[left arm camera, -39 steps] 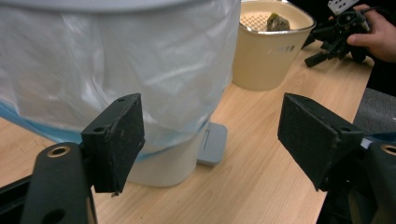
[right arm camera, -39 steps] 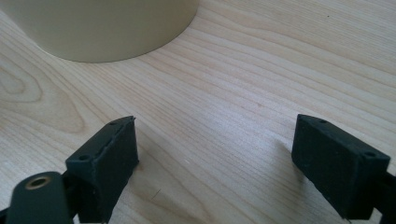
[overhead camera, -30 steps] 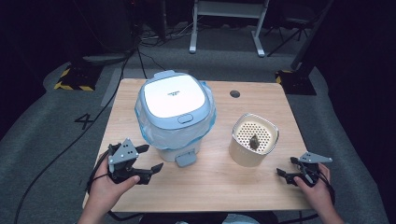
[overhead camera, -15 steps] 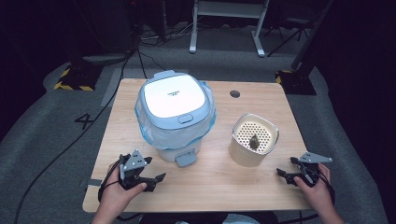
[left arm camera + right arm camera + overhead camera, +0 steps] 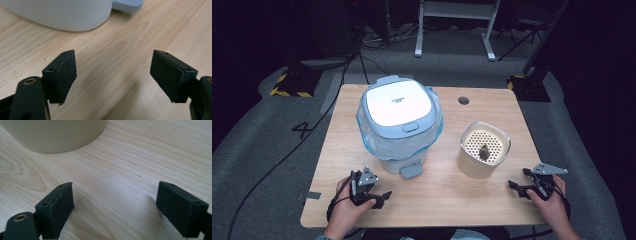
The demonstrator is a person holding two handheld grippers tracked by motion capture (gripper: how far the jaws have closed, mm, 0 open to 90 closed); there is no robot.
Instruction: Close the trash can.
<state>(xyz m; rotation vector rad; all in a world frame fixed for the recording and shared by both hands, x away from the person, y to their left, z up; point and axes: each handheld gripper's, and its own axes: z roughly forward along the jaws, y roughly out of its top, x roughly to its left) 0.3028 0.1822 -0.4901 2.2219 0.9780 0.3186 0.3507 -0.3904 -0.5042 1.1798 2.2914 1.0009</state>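
On the wooden worktop (image 5: 442, 200) stand two things: a white pedal bin (image 5: 399, 125) with a pale blue lid and a blue liner bag bunched under its rim, and to its right a cream container (image 5: 483, 150) with a perforated insert and a small dark object lying on that insert. The left claw (image 5: 379, 196) rests low at the near left part of the worktop, held in the person's left hand (image 5: 344, 210), and its jaws stand wide apart with nothing between them. The bin lies just ahead of it and slightly to its right, near but apart; in the left gripper view the white curved base of the bin (image 5: 60, 12) and its blue foot pedal (image 5: 127, 5) show beyond the open jaws, with bare wood between the pads and the bin. The right claw (image 5: 516, 186) sits at the near right edge, held in the right hand (image 5: 552, 200), likewise released and empty. The cream container stands near it, farther from the person and to its left; in the right gripper view its rounded base (image 5: 55, 135) rises beyond the left jaw, not touching either pad.
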